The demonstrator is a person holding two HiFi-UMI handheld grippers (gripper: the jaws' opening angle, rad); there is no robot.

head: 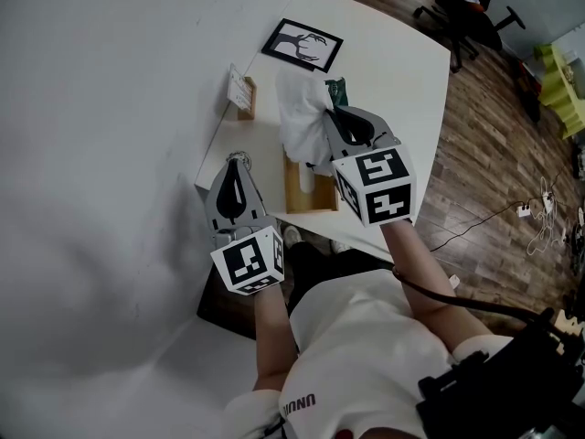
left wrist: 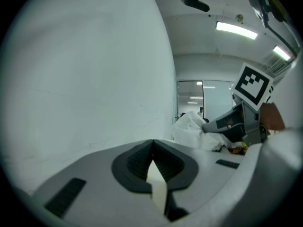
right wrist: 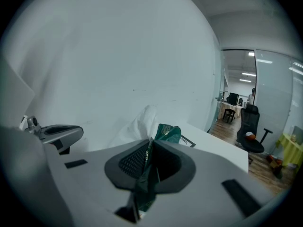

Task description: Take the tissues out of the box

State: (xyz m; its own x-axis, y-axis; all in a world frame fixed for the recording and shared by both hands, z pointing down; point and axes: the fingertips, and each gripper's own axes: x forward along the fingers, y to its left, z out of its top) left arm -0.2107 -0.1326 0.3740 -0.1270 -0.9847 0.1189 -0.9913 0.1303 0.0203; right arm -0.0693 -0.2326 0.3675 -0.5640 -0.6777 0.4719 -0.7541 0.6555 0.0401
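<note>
A shallow wooden box [head: 294, 195] lies on the white table [head: 393, 71]. Above its far end my right gripper [head: 335, 110] is shut on a green tissue packet [head: 337, 87], and a large crumpled white tissue [head: 297, 117] bulges out beside it. In the right gripper view the green wrapper [right wrist: 163, 134] is pinched between the jaws, with the tissue [right wrist: 139, 122] behind it. My left gripper [head: 239, 161] hovers at the table's left edge, apart from the box, shut with nothing in it. The left gripper view shows its closed jaws [left wrist: 152, 148] and, further off, the tissue [left wrist: 191, 129].
A framed black-and-white picture [head: 303, 44] lies at the table's far end. A small wooden card stand [head: 243, 91] stands near the wall [head: 110, 108] on the left. An office chair [head: 466, 7] and cables [head: 539, 213] are on the wooden floor to the right.
</note>
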